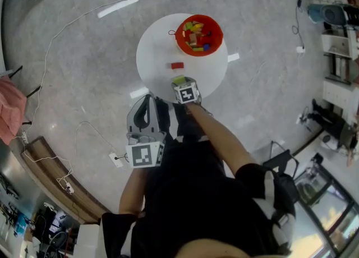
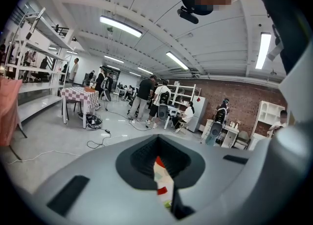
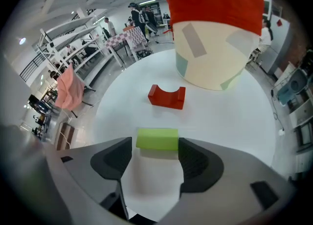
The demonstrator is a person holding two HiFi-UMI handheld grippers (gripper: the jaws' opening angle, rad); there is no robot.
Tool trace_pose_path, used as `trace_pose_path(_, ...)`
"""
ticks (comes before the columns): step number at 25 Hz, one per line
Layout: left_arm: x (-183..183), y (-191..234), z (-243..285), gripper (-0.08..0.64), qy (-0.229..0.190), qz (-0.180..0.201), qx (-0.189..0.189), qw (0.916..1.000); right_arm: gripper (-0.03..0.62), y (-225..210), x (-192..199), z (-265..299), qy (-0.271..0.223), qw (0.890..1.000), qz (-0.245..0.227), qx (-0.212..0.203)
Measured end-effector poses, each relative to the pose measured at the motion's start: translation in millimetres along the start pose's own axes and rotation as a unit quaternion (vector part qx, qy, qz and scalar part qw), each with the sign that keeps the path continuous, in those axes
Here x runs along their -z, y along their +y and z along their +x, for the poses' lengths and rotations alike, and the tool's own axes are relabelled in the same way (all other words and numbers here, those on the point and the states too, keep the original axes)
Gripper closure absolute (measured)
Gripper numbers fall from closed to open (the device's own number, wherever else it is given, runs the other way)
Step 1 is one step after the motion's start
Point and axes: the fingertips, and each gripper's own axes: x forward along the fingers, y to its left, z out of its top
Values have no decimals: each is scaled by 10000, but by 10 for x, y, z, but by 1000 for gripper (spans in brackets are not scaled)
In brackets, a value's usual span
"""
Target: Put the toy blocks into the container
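Right hand-held gripper (image 3: 155,146), jaws apart, green block (image 3: 157,138) between them.

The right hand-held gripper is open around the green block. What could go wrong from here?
The green block sits only at the jaw tips of the open right hand-held gripper, so closing may grip it shallowly and it could slip out.
It lies near the table edge in the head view; a nudge might push it off.
The red arch block lies on the way to the container; a low carry may hit it.
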Motion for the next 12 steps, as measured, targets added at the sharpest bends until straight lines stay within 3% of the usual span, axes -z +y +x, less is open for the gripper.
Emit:
trace_pose_path(5,51,64,22,568,54,-55,-78,9999,318,-99,36,41,166,9987,-276,397)
trace_pose_path(12,26,30,38,567,18,-41,-39,10000,335,-134,40,-44,232,9983,-357,410)
